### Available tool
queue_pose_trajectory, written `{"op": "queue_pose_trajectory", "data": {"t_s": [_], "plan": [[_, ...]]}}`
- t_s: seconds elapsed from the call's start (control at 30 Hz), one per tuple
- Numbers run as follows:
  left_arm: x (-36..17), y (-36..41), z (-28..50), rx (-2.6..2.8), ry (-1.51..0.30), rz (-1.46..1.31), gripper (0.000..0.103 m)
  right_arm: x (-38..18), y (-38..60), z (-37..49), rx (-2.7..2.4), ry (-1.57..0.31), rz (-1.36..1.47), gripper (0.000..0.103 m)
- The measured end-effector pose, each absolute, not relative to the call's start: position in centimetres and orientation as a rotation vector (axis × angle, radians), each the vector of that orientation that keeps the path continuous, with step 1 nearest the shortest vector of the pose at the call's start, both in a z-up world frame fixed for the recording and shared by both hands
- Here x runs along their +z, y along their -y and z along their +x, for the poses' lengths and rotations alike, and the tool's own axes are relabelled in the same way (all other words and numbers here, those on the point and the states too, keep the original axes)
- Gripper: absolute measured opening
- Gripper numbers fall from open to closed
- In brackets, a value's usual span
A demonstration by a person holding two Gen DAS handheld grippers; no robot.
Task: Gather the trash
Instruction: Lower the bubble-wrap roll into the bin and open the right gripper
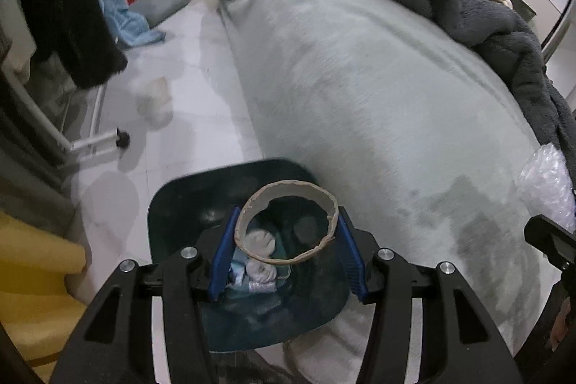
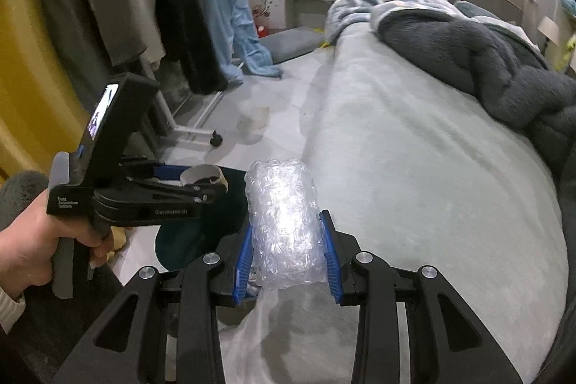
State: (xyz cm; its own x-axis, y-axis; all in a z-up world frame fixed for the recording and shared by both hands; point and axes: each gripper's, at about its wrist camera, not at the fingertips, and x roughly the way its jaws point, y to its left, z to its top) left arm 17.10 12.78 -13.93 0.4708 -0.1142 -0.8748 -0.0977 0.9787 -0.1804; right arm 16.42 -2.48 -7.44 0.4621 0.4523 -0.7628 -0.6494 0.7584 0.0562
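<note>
My left gripper is shut on a cardboard tape ring, its blue pads pressing both sides. It hangs directly over a dark trash bin on the floor, which has crumpled tissue and wrappers inside. In the right wrist view the same left gripper with the tape ring is held by a hand at the left, above the trash bin. My right gripper is shut on a wad of clear bubble wrap, held over the bed's edge just right of the bin. The bubble wrap shows at the far right.
A grey-covered bed with a dark fleece blanket fills the right side. A crumpled whitish bag lies on the pale tile floor. A clothes rack on casters with hanging garments stands left, beside a yellow object.
</note>
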Motion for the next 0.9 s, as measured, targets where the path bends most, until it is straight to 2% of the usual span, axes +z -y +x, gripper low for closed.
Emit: {"op": "queue_pose_trajectory", "data": {"t_s": [0.23, 0.37, 0.43, 0.7, 0.9], "plan": [[-17.3, -15.7, 16.1, -0.012, -1.210, -0.282, 0.056, -8.9, -0.7, 17.3, 0.713, -0.898, -0.313, 0.035], [-18.1, -17.5, 14.9, -0.009, -1.230, -0.314, 0.072, -9.9, -2.8, 18.1, 0.711, -0.922, -0.365, 0.035], [-18.0, -18.3, 14.5, -0.003, -1.228, -0.318, 0.074, -10.5, -3.4, 18.2, 0.712, -0.936, -0.380, 0.035], [-16.8, -21.9, 12.3, 0.035, -1.151, -0.348, 0.079, -14.3, -6.4, 18.5, 0.718, -1.029, -0.394, 0.035], [-13.8, -21.9, 11.3, -0.002, -1.025, -0.294, 0.092, -16.6, -8.2, 18.5, 0.707, -1.088, -0.407, 0.035]]}}
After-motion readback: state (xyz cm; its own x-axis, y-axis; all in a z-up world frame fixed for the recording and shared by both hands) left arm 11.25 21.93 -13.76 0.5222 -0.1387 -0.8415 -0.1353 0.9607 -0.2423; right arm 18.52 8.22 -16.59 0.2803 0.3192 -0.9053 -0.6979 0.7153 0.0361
